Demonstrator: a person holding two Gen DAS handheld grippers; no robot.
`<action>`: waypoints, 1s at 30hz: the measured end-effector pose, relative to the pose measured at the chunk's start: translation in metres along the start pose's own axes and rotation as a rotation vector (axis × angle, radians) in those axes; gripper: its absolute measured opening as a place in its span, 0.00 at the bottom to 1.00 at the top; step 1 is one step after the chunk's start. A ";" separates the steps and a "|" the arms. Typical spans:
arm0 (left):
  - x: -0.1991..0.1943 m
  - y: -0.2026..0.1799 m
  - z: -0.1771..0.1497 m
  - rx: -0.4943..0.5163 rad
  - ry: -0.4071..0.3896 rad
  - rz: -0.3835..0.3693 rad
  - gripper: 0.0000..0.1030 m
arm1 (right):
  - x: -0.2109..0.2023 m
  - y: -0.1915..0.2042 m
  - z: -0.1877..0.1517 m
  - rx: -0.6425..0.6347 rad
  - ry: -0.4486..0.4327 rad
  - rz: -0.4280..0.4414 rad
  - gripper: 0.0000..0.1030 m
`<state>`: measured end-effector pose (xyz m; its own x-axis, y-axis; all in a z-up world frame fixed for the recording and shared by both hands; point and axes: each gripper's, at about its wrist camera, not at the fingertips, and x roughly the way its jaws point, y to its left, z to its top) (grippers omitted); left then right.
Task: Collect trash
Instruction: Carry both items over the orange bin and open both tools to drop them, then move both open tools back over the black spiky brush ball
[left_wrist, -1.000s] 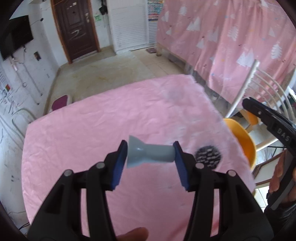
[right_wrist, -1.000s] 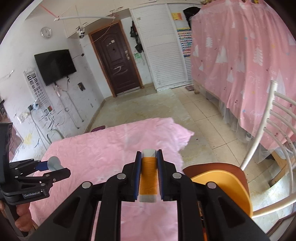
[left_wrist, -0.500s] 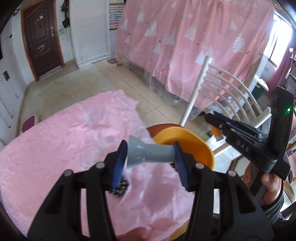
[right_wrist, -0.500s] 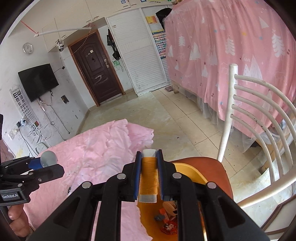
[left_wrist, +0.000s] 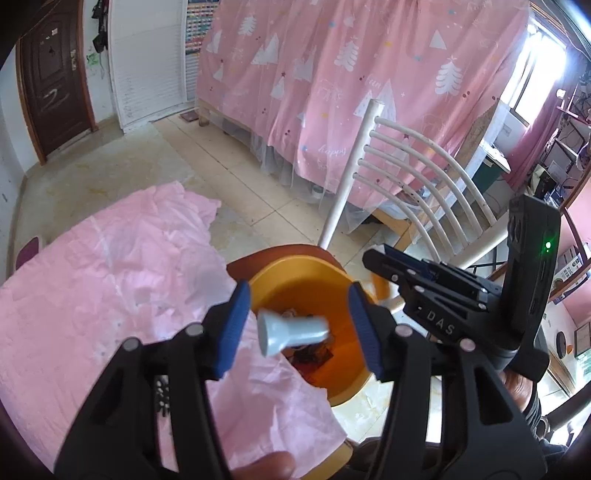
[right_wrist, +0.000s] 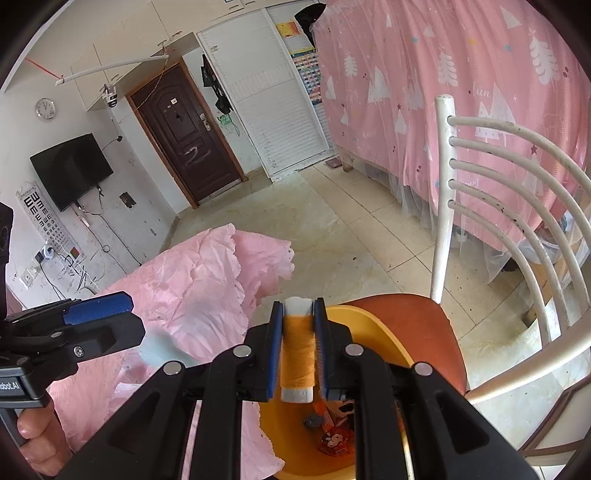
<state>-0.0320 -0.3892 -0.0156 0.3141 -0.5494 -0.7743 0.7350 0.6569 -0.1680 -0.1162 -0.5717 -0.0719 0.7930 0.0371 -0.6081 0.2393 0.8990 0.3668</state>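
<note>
Left gripper (left_wrist: 299, 328) has just been opening over the yellow bin (left_wrist: 295, 273), so the grey funnel (left_wrist: 291, 334) drops free; right gripper (right_wrist: 298, 350) waits above that bin, clamped on an orange thread spool (right_wrist: 297, 354).

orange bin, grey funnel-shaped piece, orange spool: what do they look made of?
Orange bin: likely moulded plastic, smooth thin rim with a soft sheen.
Grey funnel-shaped piece: probably plastic, matte, uniform pale grey; it sits loose between the left gripper's open pads.
Orange spool: wound thread, fine fibrous lines, on a white core, material unclear.
</note>
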 end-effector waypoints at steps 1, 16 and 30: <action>0.001 -0.001 0.000 0.002 0.001 0.000 0.53 | 0.000 -0.001 0.001 0.002 0.000 -0.002 0.06; -0.019 0.027 -0.010 -0.044 -0.039 0.008 0.53 | 0.005 0.025 0.007 -0.033 0.004 -0.019 0.07; -0.073 0.097 -0.036 -0.145 -0.127 0.059 0.54 | 0.018 0.109 0.016 -0.153 0.010 0.008 0.07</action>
<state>-0.0053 -0.2668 0.0026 0.4345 -0.5624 -0.7035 0.6214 0.7526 -0.2179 -0.0671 -0.4798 -0.0317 0.7887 0.0479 -0.6129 0.1444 0.9546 0.2604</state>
